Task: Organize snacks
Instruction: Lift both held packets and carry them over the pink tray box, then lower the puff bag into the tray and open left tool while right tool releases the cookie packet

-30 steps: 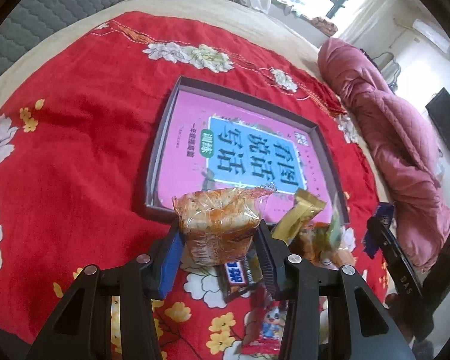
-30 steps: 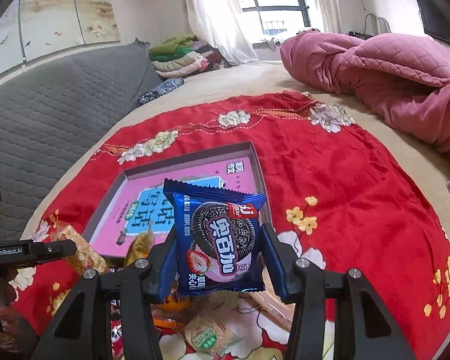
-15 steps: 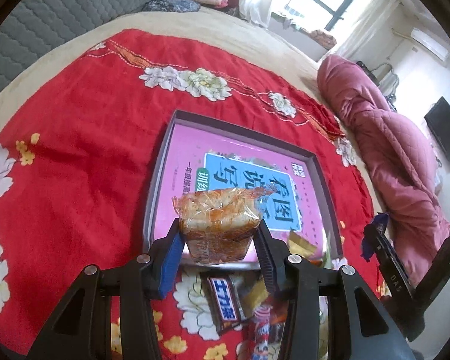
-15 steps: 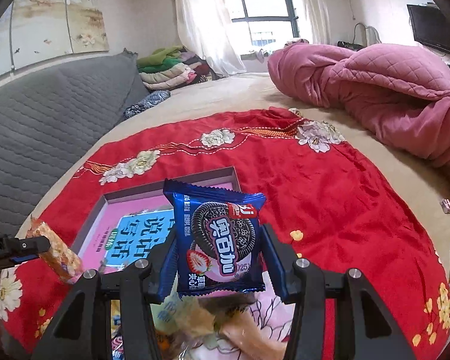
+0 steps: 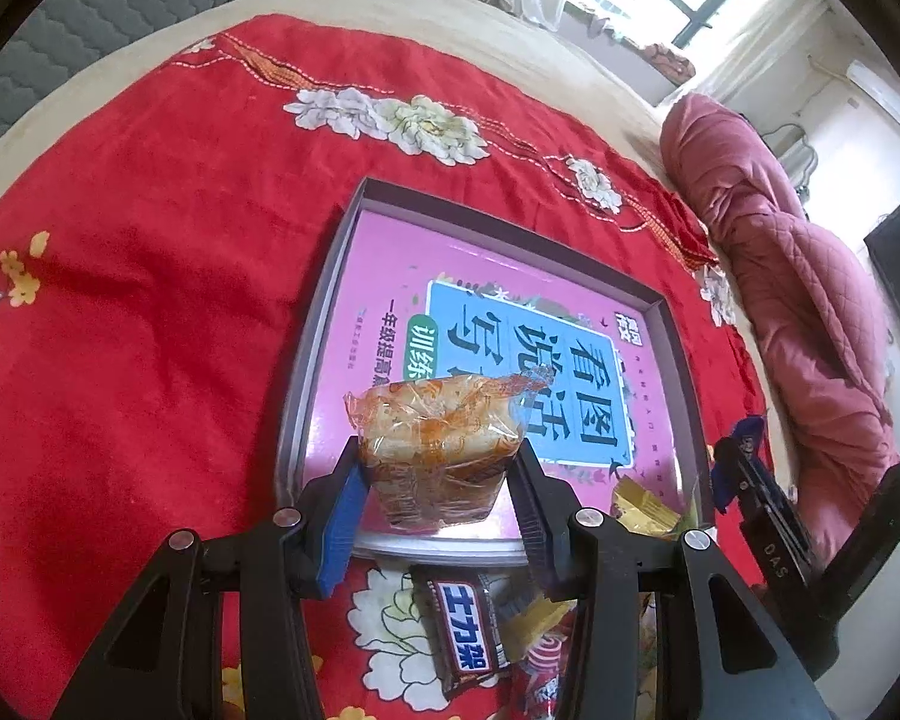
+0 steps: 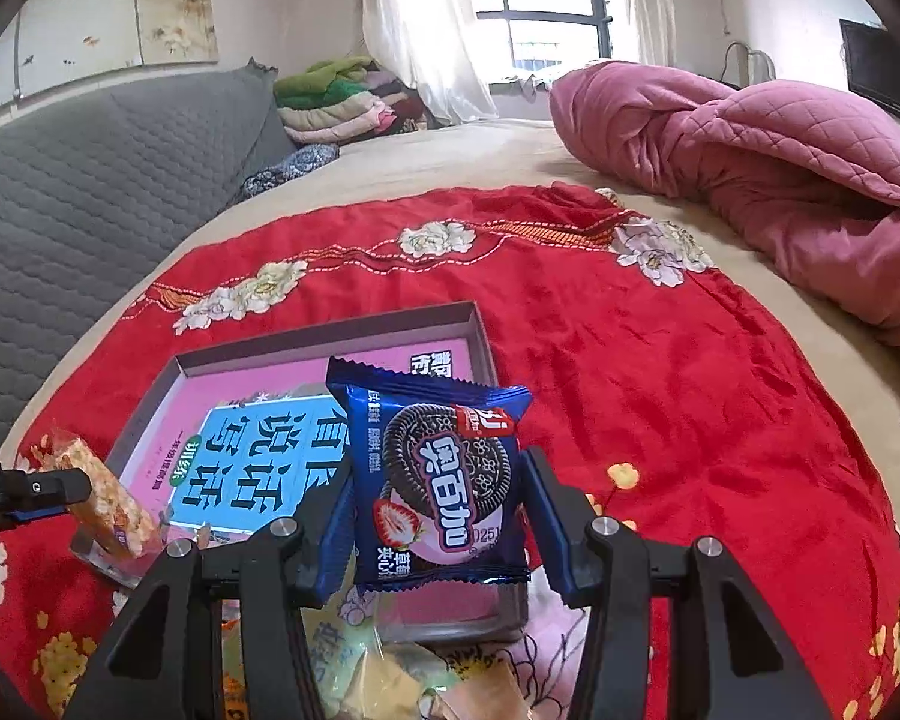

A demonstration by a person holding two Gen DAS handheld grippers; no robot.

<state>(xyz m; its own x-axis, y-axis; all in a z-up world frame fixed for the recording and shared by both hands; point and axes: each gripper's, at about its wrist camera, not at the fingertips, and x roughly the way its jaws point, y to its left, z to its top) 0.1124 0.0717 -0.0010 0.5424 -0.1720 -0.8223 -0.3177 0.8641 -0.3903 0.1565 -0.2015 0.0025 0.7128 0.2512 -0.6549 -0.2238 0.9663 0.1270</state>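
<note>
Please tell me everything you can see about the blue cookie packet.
The blue cookie packet is a glossy, sealed pouch with crimped ends. It shows a dark sandwich cookie, a strawberry and white Chinese letters on red. The right claw holds it upright by its two side edges, above the near end of the gray tray. Nothing else touches it.

Hidden / cut off
Snack pile (image 6: 390, 678) cut by bottom edge, wrappers unreadable; tray (image 6: 324, 336) near rim behind cookie pack (image 6: 438, 480).
</note>
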